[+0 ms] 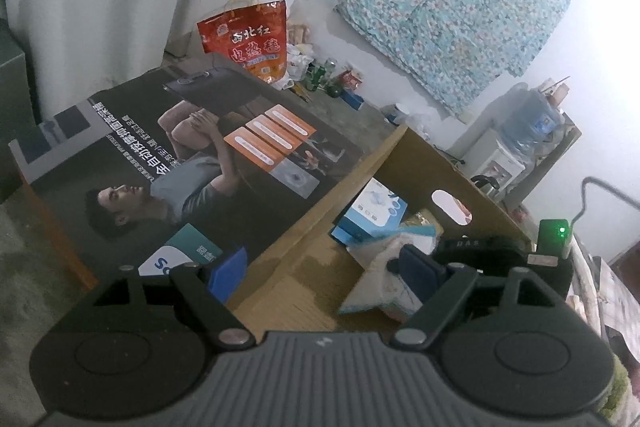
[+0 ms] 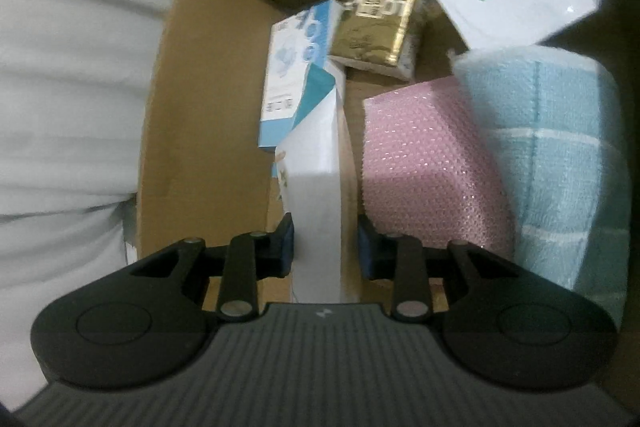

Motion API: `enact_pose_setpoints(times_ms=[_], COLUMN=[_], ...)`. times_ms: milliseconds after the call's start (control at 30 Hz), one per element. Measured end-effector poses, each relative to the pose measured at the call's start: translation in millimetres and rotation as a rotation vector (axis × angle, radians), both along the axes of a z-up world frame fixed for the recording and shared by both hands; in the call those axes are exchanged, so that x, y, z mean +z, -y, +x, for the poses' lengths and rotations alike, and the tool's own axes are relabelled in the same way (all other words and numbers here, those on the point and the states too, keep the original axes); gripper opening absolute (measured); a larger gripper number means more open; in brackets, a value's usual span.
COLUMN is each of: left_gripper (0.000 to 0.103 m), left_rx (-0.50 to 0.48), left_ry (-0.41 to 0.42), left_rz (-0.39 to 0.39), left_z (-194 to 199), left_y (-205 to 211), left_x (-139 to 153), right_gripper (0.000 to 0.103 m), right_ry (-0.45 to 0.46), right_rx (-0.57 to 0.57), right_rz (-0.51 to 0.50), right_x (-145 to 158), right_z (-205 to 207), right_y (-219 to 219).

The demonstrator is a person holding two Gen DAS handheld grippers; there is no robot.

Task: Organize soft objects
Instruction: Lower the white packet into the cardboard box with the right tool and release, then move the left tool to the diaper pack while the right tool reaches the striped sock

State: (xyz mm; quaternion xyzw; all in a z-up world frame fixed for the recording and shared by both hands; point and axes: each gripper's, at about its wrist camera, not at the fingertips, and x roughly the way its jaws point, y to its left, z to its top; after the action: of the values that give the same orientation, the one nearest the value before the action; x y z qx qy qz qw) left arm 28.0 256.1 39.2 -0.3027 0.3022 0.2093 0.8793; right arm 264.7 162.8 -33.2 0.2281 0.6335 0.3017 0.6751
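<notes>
white tissue pack (image 2: 316, 163) sits between the right tongs (image 2: 326, 247), spread, not yet pinching, inside the cardboard box (image 2: 208, 99). left tongs (image 1: 320, 271) spread, empty. next: squeeze gently.

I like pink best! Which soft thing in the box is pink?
The bubbly pink pack in the cardboard box, beside the light blue towel; the other packs are white, blue or gold.
</notes>
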Motion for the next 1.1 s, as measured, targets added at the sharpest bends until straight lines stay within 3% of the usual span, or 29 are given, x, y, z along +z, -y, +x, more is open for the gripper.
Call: enact_pose_setpoints(times_ms=[100, 233, 300, 400, 567, 700, 900, 967, 1100], left_gripper=[0.084, 0.084, 0.084, 0.084, 0.084, 0.084, 0.089, 0.091, 0.094], left_rx=[0.003, 0.007, 0.006, -0.004, -0.009, -0.021, -0.072, -0.103, -0.176], left_ry=[-0.002, -0.001, 0.000, 0.002, 0.006, 0.009, 0.015, 0.019, 0.025], left_rz=[0.002, 0.004, 0.007, 0.015, 0.010, 0.027, 0.099, 0.122, 0.159], left_z=[-1, -2, -3, -4, -5, -6, -7, -6, -1], left_y=[0, -1, -2, -1, 2, 10, 32, 43, 69], left_x=[0, 0, 1, 2, 4, 10, 23, 28, 34], right_gripper=[0.031, 0.036, 0.037, 0.050, 0.052, 0.052, 0.059, 0.067, 0.072], right_ry=[-0.077, -0.053, -0.023, 0.039, 0.128, 0.205, 0.307, 0.353, 0.470], right_rx=[0.004, 0.053, 0.071, 0.092, 0.107, 0.104, 0.068, 0.047, 0.007], right_rz=[0.100, 0.031, 0.007, -0.024, -0.073, -0.039, 0.134, 0.187, 0.242], right_x=[-9, -13, -11, 3, 26, 51, 106, 126, 156], right_z=[8, 3, 1, -5, -11, -14, -31, -44, -77], right_y=[-4, -13, -14, -10, -3, 6, 61, 95, 162])
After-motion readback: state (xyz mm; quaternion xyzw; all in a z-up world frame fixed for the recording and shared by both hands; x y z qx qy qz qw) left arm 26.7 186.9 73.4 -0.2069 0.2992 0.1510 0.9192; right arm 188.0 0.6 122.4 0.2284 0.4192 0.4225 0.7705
